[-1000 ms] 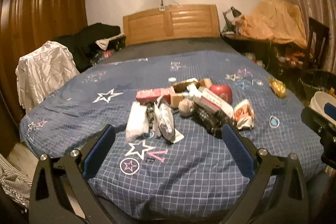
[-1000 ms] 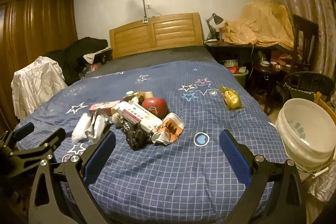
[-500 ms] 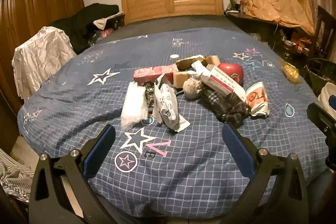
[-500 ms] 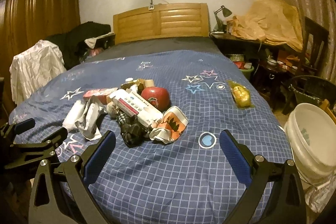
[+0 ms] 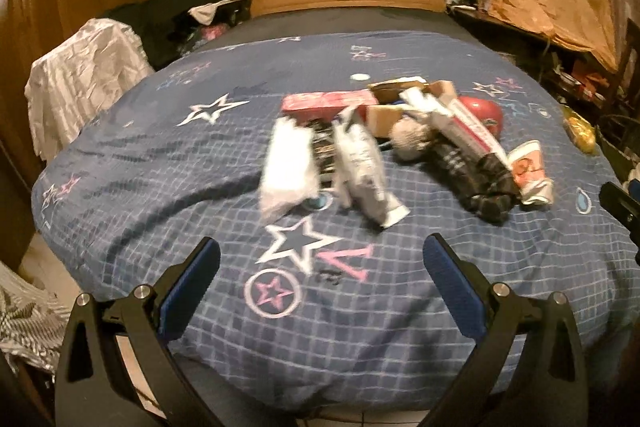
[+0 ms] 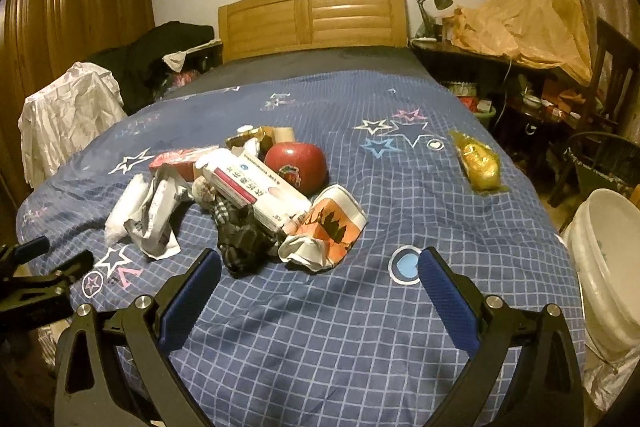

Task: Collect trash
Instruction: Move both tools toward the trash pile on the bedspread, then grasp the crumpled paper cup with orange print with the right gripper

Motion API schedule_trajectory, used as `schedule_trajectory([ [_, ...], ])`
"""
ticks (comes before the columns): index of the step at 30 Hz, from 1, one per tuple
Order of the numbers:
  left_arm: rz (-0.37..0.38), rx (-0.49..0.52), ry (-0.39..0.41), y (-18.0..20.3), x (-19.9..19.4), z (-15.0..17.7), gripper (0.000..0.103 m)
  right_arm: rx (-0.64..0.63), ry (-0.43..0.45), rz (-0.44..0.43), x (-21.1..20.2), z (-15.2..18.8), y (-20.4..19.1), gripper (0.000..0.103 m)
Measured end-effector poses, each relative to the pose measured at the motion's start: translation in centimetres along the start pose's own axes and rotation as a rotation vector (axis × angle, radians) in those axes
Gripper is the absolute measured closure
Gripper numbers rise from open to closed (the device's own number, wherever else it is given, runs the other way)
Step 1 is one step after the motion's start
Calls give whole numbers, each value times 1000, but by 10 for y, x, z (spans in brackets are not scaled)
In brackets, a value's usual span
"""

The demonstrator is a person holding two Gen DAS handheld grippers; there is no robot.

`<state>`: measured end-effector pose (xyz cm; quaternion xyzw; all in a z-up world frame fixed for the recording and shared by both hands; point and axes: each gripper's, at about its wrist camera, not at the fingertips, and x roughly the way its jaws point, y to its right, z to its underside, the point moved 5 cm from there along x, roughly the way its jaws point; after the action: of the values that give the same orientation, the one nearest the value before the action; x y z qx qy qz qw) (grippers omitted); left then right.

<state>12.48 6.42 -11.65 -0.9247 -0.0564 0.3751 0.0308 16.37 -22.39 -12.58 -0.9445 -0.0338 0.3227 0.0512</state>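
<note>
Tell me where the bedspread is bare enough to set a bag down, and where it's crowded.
Bare: the checked bedspread between the right gripper and the crumpled paper cup; the strip between the red apple and the yellow packet; the far end below the headboard. Crowded: the heap around the white box and wrappers left of centre.

Bare blue quilt (image 6: pixel 320 327) fills the lower centre of both views, open to the trash pile (image 6: pixel 248 195). A white bucket (image 6: pixel 612 267) crowds the right view's right edge.
</note>
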Motion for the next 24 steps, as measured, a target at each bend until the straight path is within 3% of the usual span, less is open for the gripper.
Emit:
schedule_trajectory([
  [7, -38, -44, -31, -18, 10, 3, 5, 19, -18, -6, 5, 7, 4, 5],
  [24, -84, 17, -60, -2, 11, 13, 5, 31, -10, -21, -7, 12, 5, 5],
])
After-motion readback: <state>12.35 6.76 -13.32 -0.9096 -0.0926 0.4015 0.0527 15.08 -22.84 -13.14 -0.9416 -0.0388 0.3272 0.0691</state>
